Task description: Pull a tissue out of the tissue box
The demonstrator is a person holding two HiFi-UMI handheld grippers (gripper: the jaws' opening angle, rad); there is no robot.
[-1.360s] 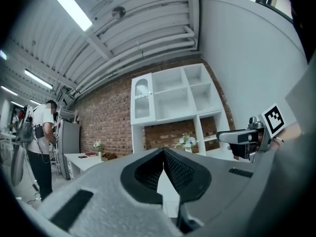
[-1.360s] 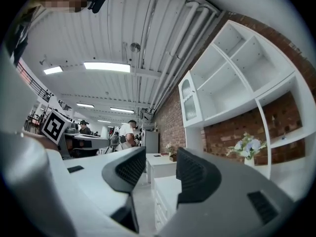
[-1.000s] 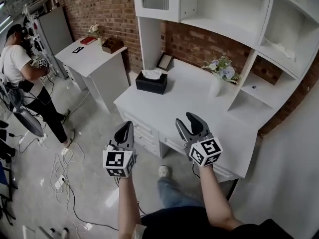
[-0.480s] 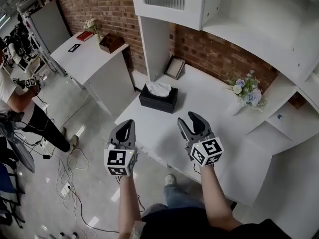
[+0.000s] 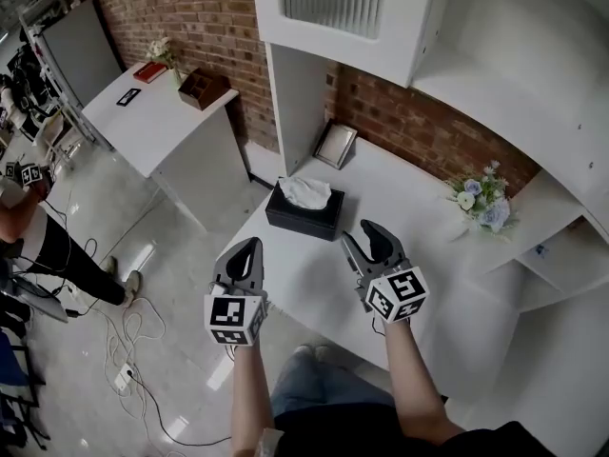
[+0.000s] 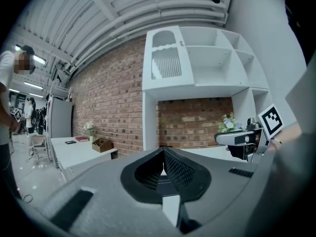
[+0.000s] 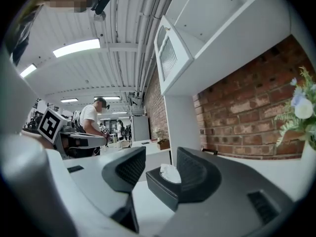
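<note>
We stood at the white desk (image 5: 301, 261), nothing yet taken.

The black tissue box (image 5: 304, 211) sat near the desk's far left end, well ahead of both grippers. Our right gripper (image 5: 364, 235) hovered above the near edge, jaws spread and empty, framing the box beyond. Our left gripper (image 5: 245, 249) hung just off that edge, jaws clenched on nothing. A white tissue (image 5: 306, 192) stuck up from the box.

Head: we look steeply down at the desk (image 5: 409, 208) | gripper views: level, close | shared: tissue box (image 5: 304, 209), brick wall (image 5: 205, 17)
</note>
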